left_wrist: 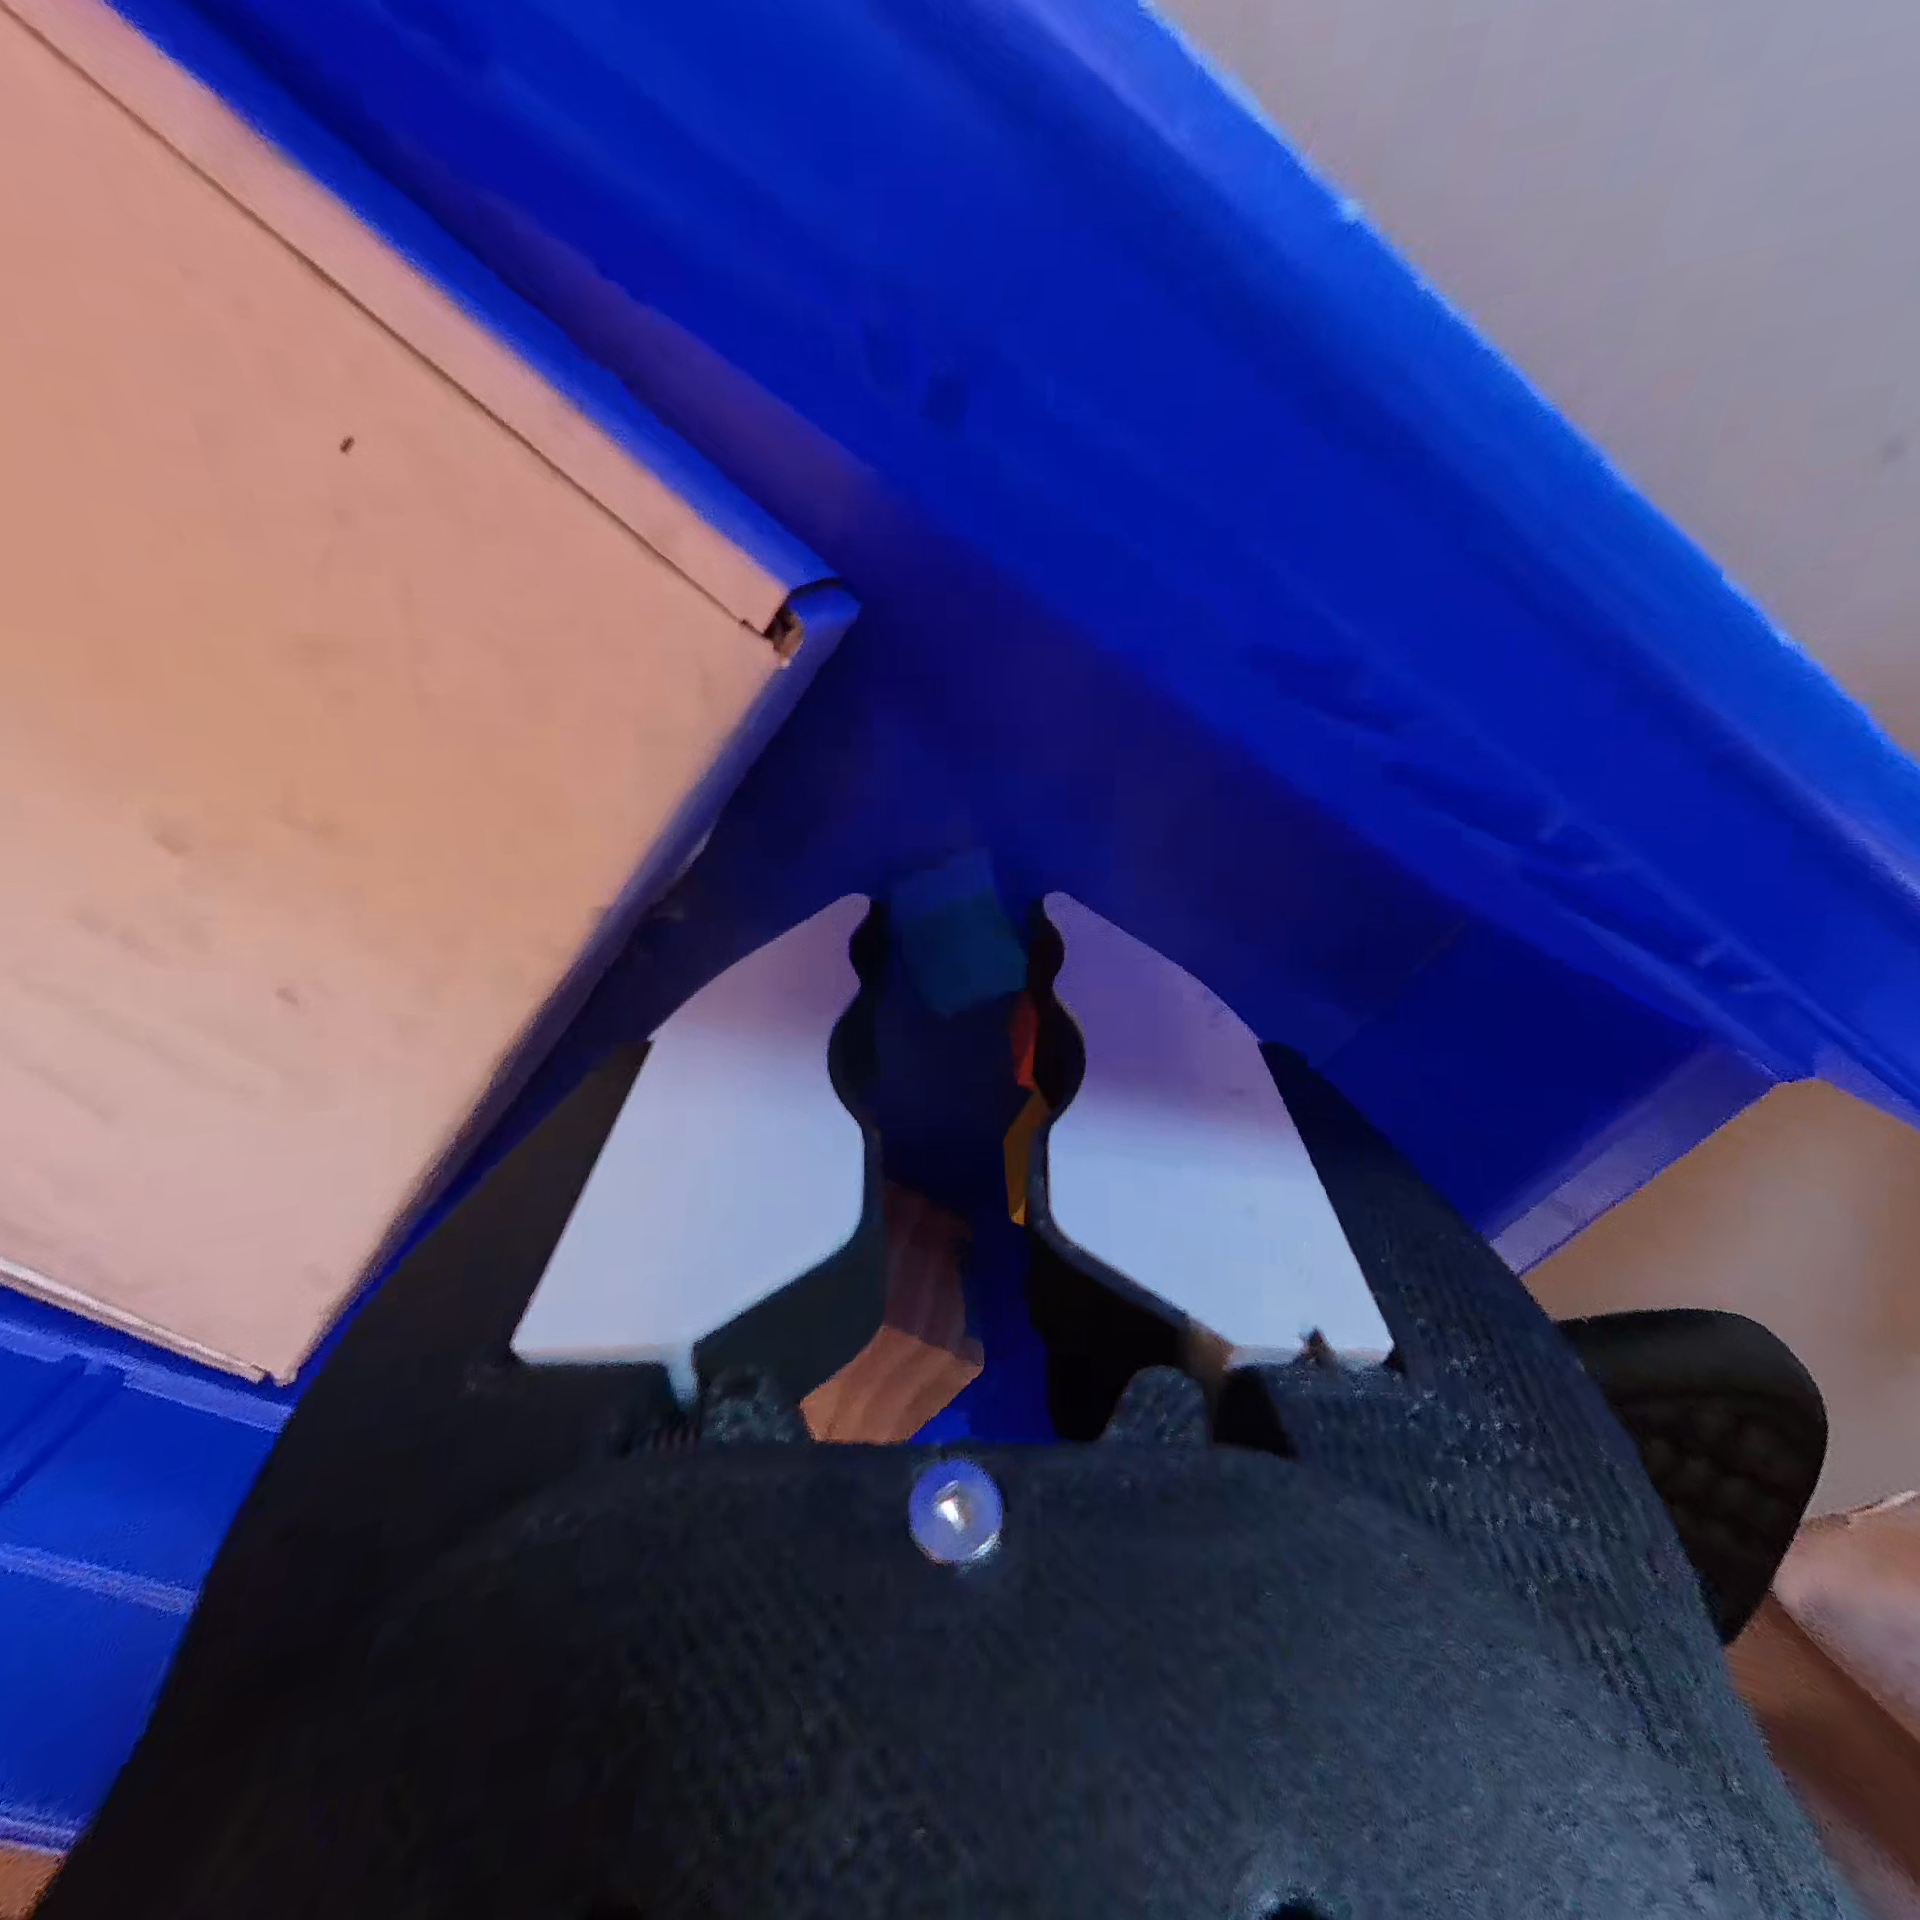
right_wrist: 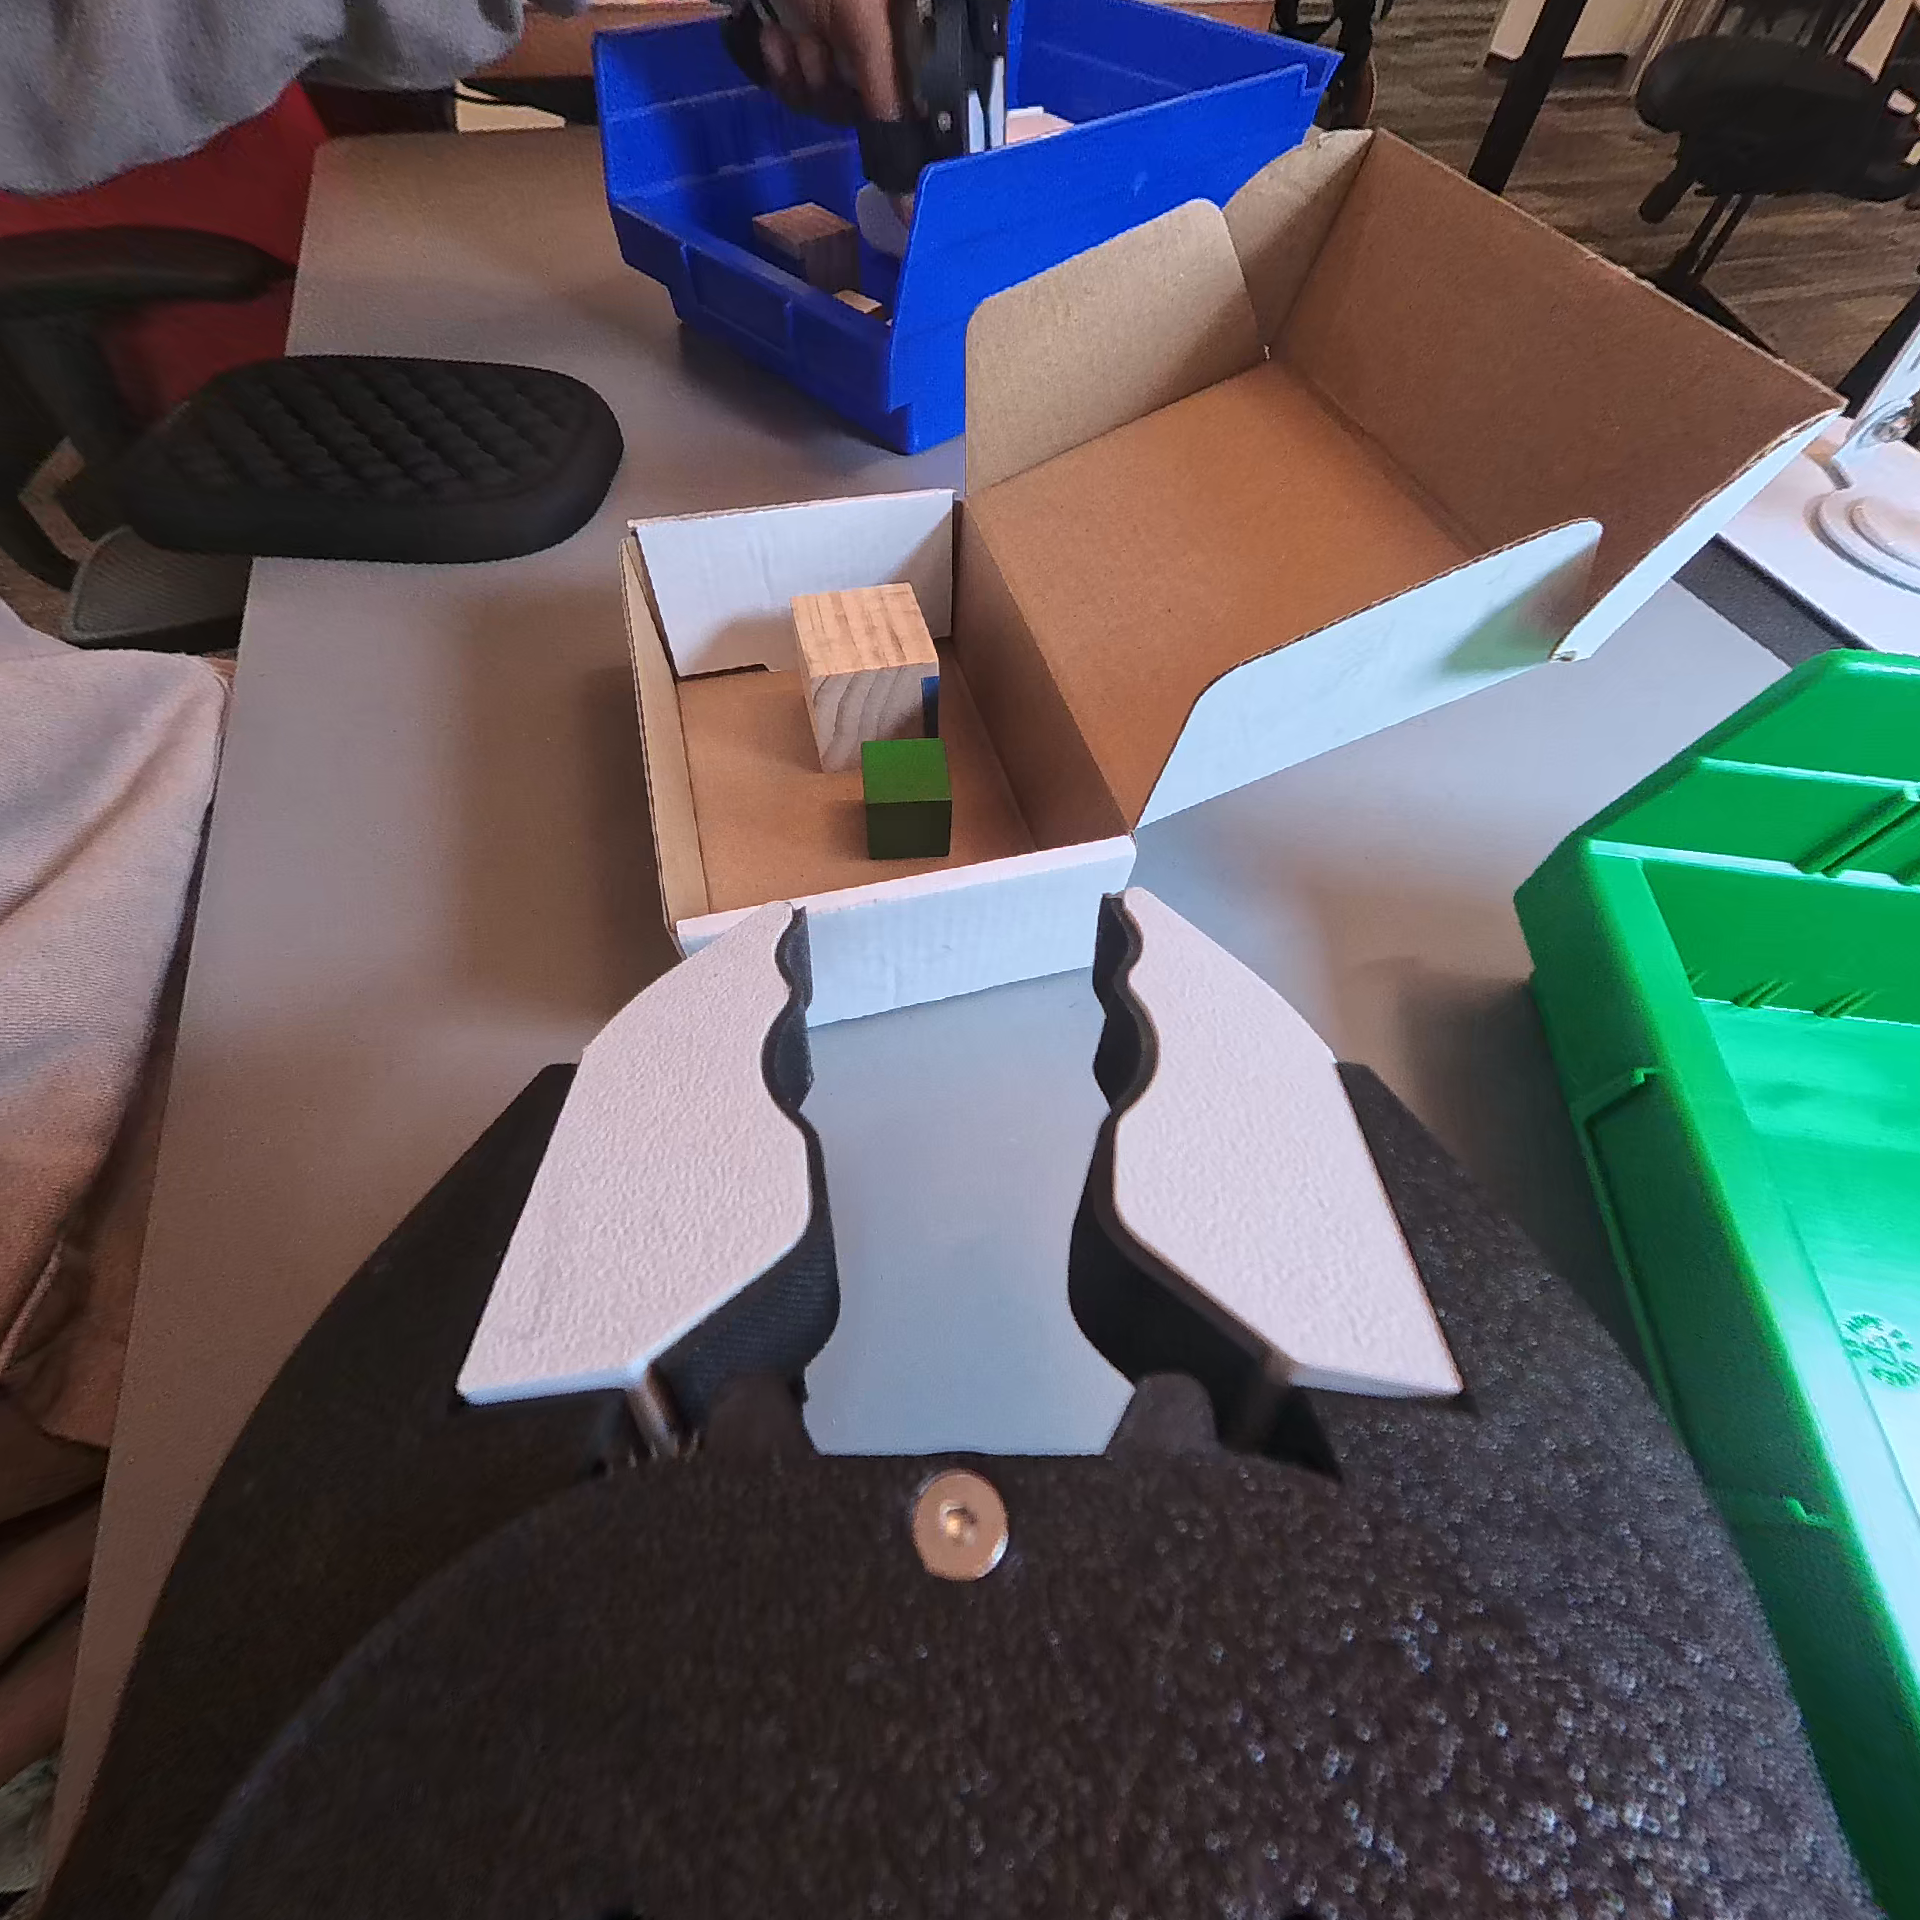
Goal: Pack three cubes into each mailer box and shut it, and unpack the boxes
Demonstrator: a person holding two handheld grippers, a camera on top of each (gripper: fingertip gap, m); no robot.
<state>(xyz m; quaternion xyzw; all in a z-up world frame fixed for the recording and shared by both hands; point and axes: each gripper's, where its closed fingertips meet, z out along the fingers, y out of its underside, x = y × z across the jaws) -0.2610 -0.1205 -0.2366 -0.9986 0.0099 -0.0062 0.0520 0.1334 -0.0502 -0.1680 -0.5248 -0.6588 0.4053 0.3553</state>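
Observation:
In the left wrist view my left gripper (left_wrist: pixel 956 920) reaches into the blue bin (left_wrist: pixel 1195 520), and its jaws stand close together on a small blue cube (left_wrist: pixel 951 940). A wooden cube (left_wrist: pixel 899 1320) lies below between the fingers, and a red and yellow piece (left_wrist: pixel 1023 1081) shows at the right finger. My right gripper (right_wrist: pixel 951 914) is open and empty, low over the table just before the open mailer box (right_wrist: pixel 790 561). The box holds a light wood cube (right_wrist: pixel 868 665), a green cube (right_wrist: pixel 906 795) and a mostly hidden blue cube (right_wrist: pixel 931 698).
A flat cardboard box (left_wrist: pixel 343 748) lies in the blue bin to the left of my left gripper. The blue bin (right_wrist: pixel 997 239) stands behind the mailer box, with a hand and the left gripper (right_wrist: pixel 925 135) in it. A green bin (right_wrist: pixel 1745 1039) stands at right, a black armrest pad (right_wrist: pixel 364 457) at left. Left tips to right tips: about 40 cm.

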